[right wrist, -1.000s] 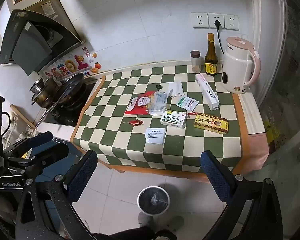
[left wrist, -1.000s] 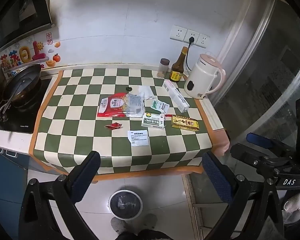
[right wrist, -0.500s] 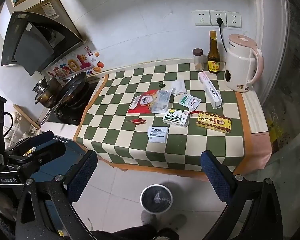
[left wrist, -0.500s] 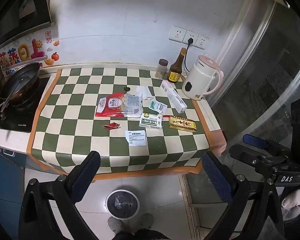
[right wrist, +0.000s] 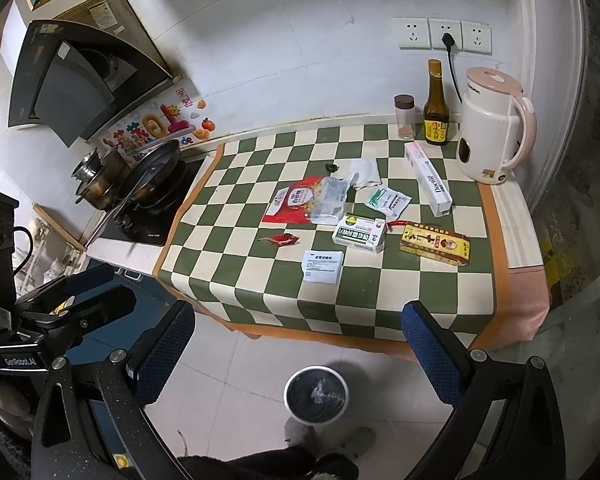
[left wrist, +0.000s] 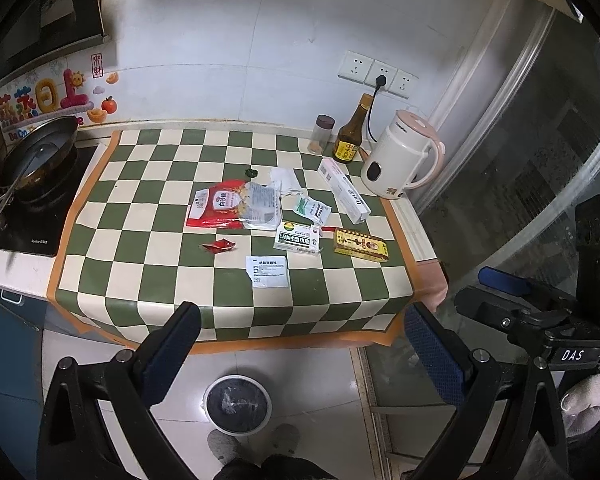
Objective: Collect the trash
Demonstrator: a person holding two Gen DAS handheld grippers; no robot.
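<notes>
Trash lies on the green-and-cream checked counter [left wrist: 140, 272]: a red and clear food bag [left wrist: 236, 208] [right wrist: 308, 200], a small red wrapper [left wrist: 219, 245] [right wrist: 281, 239], a white leaflet [left wrist: 269, 271] [right wrist: 323, 266], a white-green medicine box [left wrist: 298, 239] [right wrist: 359, 233], a yellow box [left wrist: 361, 245] [right wrist: 435, 243], a sachet [left wrist: 312, 209], a crumpled tissue [left wrist: 286, 180] and a long white box [left wrist: 343, 196]. A round bin [left wrist: 236, 404] [right wrist: 316, 394] with a dark liner stands on the floor below. My left gripper [left wrist: 300, 356] and right gripper [right wrist: 296, 354] hang open above the floor, short of the counter edge, holding nothing.
A white-pink kettle [left wrist: 404, 160], brown sauce bottle [left wrist: 350, 136] and spice jar [left wrist: 322, 134] stand at the counter's back right. A pan [left wrist: 36, 156] sits on the hob at left. A glass door [left wrist: 540, 200] is on the right. Slippered feet [left wrist: 256, 440] show near the bin.
Both views have pulled slightly back and shifted; the counter sits a little further away. Nothing on the counter has moved and both grippers stay open.
</notes>
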